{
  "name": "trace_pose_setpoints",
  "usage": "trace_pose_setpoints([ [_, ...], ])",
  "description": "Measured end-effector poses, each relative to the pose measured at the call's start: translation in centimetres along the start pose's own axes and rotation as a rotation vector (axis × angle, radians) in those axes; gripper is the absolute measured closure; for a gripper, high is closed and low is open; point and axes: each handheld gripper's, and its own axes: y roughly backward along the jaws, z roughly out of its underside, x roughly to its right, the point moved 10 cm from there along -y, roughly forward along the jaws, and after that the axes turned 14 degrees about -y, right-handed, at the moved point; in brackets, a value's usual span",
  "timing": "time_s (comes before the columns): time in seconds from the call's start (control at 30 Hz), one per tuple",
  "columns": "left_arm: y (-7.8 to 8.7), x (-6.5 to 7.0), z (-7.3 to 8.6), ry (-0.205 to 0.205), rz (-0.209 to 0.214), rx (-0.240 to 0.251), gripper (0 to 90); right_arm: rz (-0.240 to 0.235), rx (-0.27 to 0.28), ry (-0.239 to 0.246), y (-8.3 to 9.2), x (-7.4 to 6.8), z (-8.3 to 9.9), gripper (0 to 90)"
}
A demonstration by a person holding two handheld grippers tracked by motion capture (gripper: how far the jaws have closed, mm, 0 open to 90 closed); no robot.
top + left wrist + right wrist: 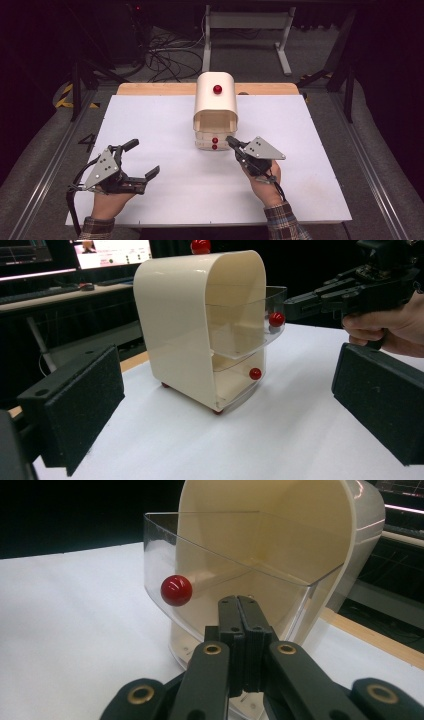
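Seemingly unlabelled cream drawer unit [215, 107], red knobs [217, 89].

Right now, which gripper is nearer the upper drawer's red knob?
Right. The right gripper, jaws shut, sits just beside the red knob; the left gripper, jaws open, is off to the cabinet's left.

Grey carpet floor [40, 150], tangled cables [170, 55], dark room

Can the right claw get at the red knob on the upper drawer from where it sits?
Probably yes: the right claw sits shut just beside the red knob on the pulled-out upper drawer, nothing between them.
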Motion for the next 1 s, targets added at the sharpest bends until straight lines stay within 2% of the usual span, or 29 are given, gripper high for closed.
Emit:
trace_pose_setpoints([
  [1.0,0.06,-0.03,-0.09,0.0,-0.001,0.005,0.8,0.02,-0.011,-0.009,-0.79,0.43,-0.04,90.0],
])
